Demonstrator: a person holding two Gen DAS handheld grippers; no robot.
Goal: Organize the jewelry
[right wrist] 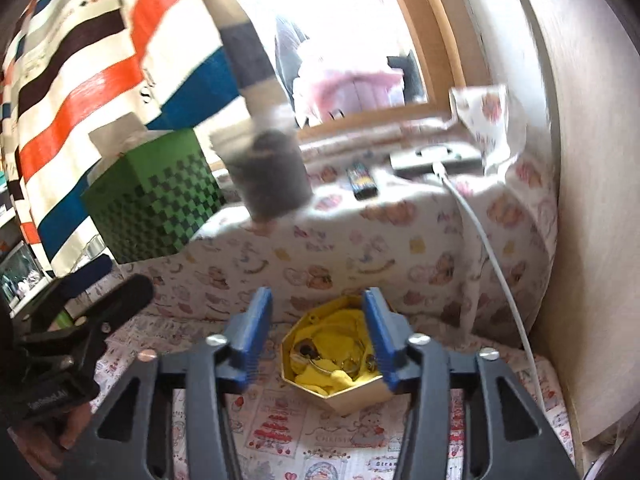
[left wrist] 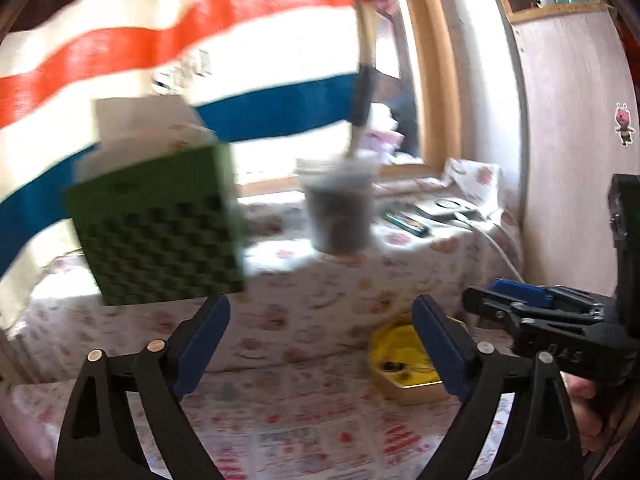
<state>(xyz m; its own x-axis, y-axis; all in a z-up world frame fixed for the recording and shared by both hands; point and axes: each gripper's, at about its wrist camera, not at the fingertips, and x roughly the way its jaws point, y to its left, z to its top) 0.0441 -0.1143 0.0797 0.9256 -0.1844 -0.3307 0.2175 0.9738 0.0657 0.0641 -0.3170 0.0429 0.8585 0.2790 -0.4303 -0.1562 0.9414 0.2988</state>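
Striped curtain (right wrist: 80,92) hung behind everything, well back from the jewelry box (right wrist: 340,364). Patterned tablecloth (right wrist: 360,264) covered the raised ledge behind the box and the lower surface under it. Green checkered box (right wrist: 156,200) stood on the ledge, up and left of the jewelry box; a blurred dark cup (right wrist: 268,176) sat just right of it. White cable (right wrist: 492,256) ran down the ledge to the right of the box. Left gripper (left wrist: 320,344) hovered left of the box, jaws spread, nothing held. Right gripper (right wrist: 318,340) hovered just above the box, jaws spread, empty. The box was open, yellow-lined, with rings and small jewelry (right wrist: 340,362) lying inside.
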